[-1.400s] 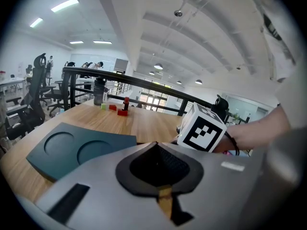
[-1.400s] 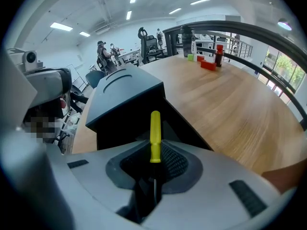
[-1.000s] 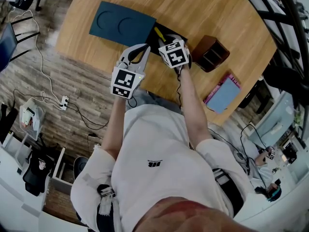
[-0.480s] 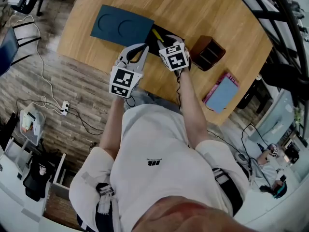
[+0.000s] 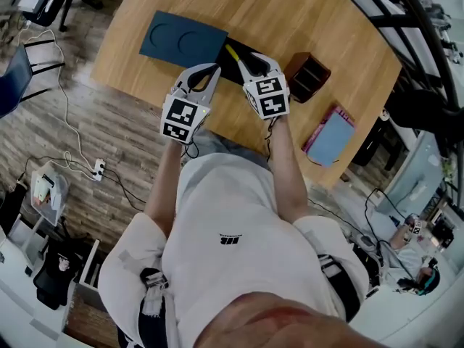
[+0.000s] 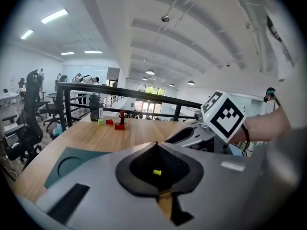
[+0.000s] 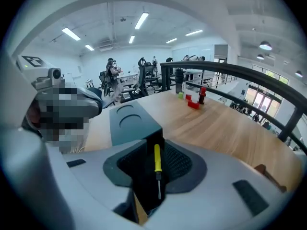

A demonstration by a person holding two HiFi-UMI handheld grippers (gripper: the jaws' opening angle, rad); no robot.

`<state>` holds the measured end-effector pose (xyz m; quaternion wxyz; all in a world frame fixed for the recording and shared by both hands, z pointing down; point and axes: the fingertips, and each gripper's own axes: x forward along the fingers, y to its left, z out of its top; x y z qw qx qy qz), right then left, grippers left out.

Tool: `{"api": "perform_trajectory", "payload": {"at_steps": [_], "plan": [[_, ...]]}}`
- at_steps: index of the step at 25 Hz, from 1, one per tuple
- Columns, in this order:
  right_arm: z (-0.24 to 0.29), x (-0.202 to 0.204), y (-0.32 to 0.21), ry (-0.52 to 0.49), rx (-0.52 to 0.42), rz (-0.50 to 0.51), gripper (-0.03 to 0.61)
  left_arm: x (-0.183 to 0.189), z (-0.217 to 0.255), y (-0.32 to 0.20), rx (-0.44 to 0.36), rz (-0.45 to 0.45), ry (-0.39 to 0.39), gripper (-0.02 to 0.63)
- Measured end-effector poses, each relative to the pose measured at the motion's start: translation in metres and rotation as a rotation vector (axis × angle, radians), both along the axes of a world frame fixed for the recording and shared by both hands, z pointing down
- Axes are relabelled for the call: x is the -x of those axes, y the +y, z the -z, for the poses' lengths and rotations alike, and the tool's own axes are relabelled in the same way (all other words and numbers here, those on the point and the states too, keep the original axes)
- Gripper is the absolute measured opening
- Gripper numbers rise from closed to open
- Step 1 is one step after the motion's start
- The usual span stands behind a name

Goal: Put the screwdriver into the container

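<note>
— Since the earlier frame, what has been shifted?
— Both grippers have been lifted off the table point(image 5: 304, 20), the right gripper point(image 5: 252, 62) further than the left gripper point(image 5: 212, 72). The right jaws have just been opening, with nothing pressed between them.
— What is shown in the head view?
— The screwdriver point(image 5: 232, 51) is seen lying in the black container point(image 5: 246, 48), beside the dark blue lid point(image 5: 181, 39). It lies just ahead of the right gripper, which is the nearer of the two.
— And in the left gripper view?
— The pads appear to be drawn together on nothing. A small yellow speck is seen at their seam and cannot be identified.
— And in the right gripper view?
— The jaws are held wide apart. Through the gap the screwdriver is seen below, untouched. Its long axis runs along the gripper's own line, with the yellow handle far and the metal tip near.
— What is judged of the task?
— The placing is judged done. A straight pull-back along that axis would be called for, so that the container is not knocked.
</note>
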<state>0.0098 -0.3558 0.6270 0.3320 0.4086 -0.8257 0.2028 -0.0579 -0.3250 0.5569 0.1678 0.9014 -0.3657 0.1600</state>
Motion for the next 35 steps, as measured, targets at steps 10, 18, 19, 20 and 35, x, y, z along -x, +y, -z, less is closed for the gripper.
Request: {"api": "perform_trajectory", "payload": {"at_steps": [10, 18, 19, 20, 35], "plan": [[0.085, -0.019, 0.014, -0.100, -0.195, -0.063, 0.046, 0.004, 0.050, -0.002, -0.085, -0.001, 0.007, 0.011], [0.149, -0.029, 0.034, -0.219, -0.338, -0.120, -0.005, 0.004, 0.090, 0.004, -0.154, -0.008, 0.030, 0.011], [0.154, -0.030, 0.038, -0.227, -0.352, -0.123, -0.005, 0.004, 0.094, 0.005, -0.161, -0.010, 0.032, 0.011], [0.159, -0.031, 0.041, -0.234, -0.362, -0.126, -0.005, 0.004, 0.097, 0.006, -0.167, -0.011, 0.034, 0.011], [0.175, -0.040, 0.056, -0.247, -0.399, -0.151, -0.005, -0.001, 0.115, 0.011, -0.200, -0.031, 0.051, 0.011]]}}
